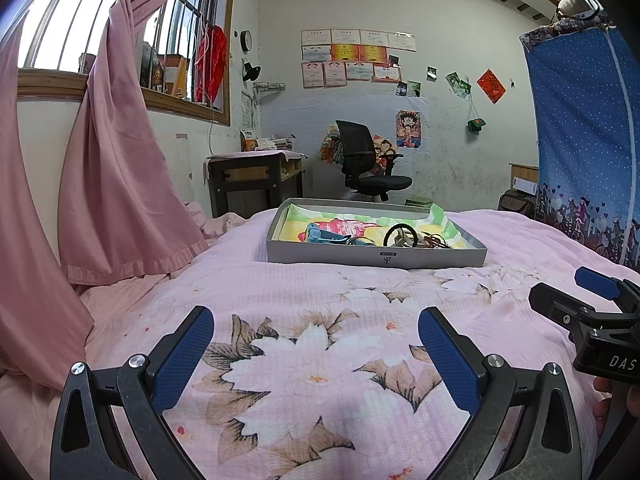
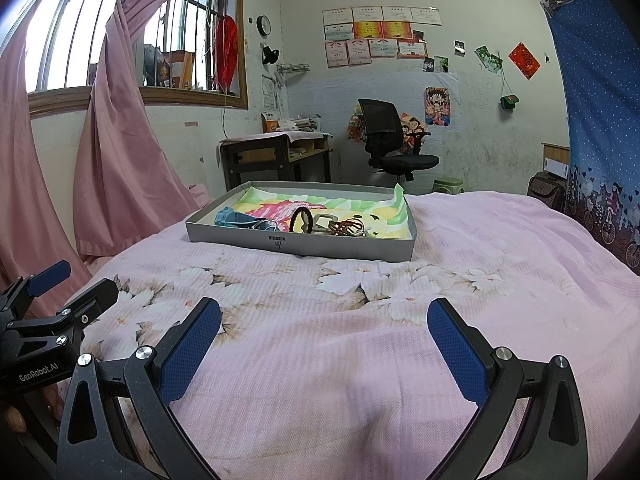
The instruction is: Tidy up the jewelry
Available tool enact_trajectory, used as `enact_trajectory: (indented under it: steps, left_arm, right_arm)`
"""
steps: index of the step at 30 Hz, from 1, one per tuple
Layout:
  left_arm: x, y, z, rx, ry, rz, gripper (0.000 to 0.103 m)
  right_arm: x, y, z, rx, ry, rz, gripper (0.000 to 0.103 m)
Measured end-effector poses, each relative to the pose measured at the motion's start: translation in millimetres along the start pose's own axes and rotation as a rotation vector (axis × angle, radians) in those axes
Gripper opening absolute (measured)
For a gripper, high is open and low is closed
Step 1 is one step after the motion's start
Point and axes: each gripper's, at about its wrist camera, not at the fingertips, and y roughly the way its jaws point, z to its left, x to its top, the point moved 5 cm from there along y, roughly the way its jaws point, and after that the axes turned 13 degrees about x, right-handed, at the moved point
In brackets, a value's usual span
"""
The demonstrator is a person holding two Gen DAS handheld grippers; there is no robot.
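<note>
Left wrist view has the left claw (image 1: 316,344) spread wide and holding nothing, low over the bed (image 1: 360,292). The right claw (image 2: 324,336) is the same deal in its own view: fingers apart, nothing between them, also near the floral cover. Both sit well back from the box (image 1: 376,258), which lies flat on the bed further in.

All the jewelry on show is already in that box: a blue piece (image 2: 234,218) at the left, a black ring (image 2: 301,220) standing roughly on edge mid-box, and a pile of red cords (image 2: 348,227) and metal bits bunched just right of it. No loose piece shows on the cover. Honestly this could be a box waiting to be sorted or one that's just been filled; the pictures don't settle it.

What could go wrong, judging from here:
- The pile looks tangled, so pinching one cord could drag its neighbours up with it.
- The bed is soft, so pressing down on the box wall could tip it and slide everything to one side.
- The pieces are thin and the pads are broad, so a pinch may slip or grab the paper liner (image 1: 304,220) instead.
- The two claws sit close together, so reaching in at once risks a bump.
</note>
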Motion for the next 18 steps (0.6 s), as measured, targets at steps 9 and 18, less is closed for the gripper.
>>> enact_trajectory:
  steps: [9, 18]
  left_arm:
    - [1.2, -3.4, -1.3, -0.009, 0.003, 0.0, 0.103]
    - [3.4, -5.6, 0.9, -0.01, -0.004, -0.005, 0.103]
  right_arm:
    - [0.3, -0.1, -0.1, 0.0, 0.0, 0.001, 0.102]
    - [0.7, -0.2, -0.2, 0.0, 0.0, 0.001, 0.102]
